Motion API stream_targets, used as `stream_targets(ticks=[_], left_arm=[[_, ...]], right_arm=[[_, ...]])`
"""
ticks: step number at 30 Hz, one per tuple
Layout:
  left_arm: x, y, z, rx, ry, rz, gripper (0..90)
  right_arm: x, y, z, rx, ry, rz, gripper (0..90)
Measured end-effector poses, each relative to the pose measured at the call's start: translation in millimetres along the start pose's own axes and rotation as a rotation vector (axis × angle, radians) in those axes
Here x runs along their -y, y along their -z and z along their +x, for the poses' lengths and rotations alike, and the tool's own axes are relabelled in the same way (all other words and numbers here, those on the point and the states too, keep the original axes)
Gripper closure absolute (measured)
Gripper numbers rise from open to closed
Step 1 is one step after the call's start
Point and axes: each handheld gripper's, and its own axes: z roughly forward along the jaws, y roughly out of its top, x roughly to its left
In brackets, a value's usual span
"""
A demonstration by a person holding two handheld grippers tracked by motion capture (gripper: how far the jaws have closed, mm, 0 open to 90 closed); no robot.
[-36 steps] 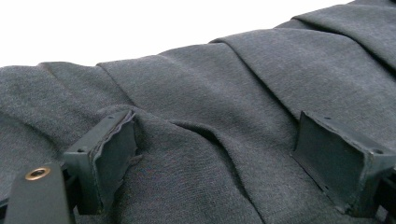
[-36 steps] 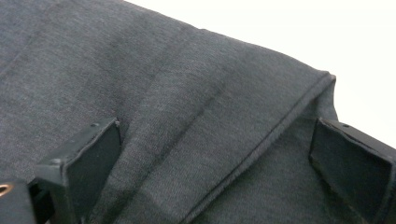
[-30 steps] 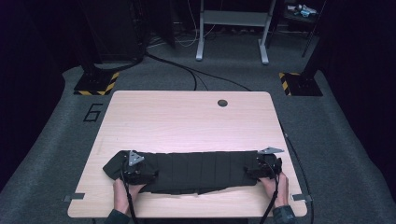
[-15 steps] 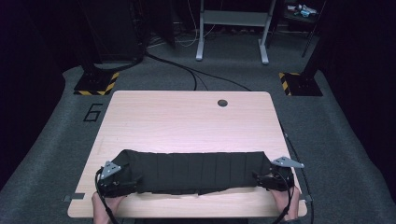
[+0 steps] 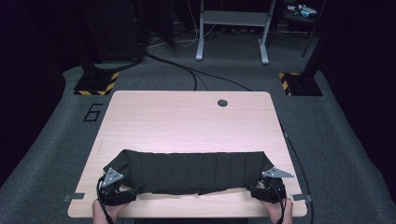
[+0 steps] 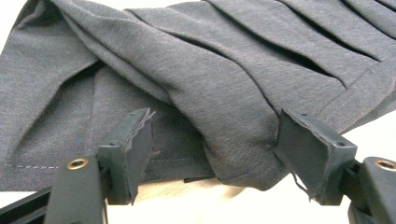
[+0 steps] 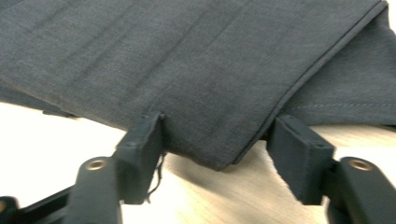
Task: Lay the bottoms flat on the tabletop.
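A soft, dark grey cloth [image 5: 191, 170] with long folds is spread flat across the near part of the wooden table [image 5: 187, 116]. The left gripper [image 5: 122, 193] is at the cloth's 8 o'clock corner and the right gripper [image 5: 261, 190] at its 4 o'clock corner. Both pairs of jaws have just been closing, yet they are open, with a cloth corner between them.

High view looks down on the whole tabletop [image 5: 187, 116]; both gripper views sit close, sharing the dark cloth [image 5: 187, 170].

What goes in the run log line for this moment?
item: dark pleated cloth flat on table | left hand-held gripper: closing, corner between jaws, ungripped | right hand-held gripper: closing, corner between jaws, ungripped
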Motion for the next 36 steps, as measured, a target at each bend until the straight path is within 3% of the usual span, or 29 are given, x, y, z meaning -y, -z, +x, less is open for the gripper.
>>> stream_targets(ticks=[6,13,21,29,36], left_arm=[[3.9,0.7,-9.5,0.026,-0.031,0.020,32.8],[6.0,0.4,-10.6,0.017,-0.016,0.025,60.4],[6.2,1.5,-13.6,0.022,-0.036,0.005,74.8],[-1.7,9.6,-12.3,0.037,-0.048,-0.031,78.8],[-22.5,18.4,-8.2,0.050,-0.065,-0.080,80.1]], right_arm=[[2.3,1.5,5.5,0.007,0.009,-0.001,49.8],[4.0,-0.2,8.6,0.018,0.043,-0.004,70.0],[5.8,1.6,10.2,0.020,0.047,-0.028,81.9],[1.4,14.8,11.2,0.020,0.051,-0.091,84.8],[-20.7,29.5,12.8,0.030,0.086,-0.148,85.3]])
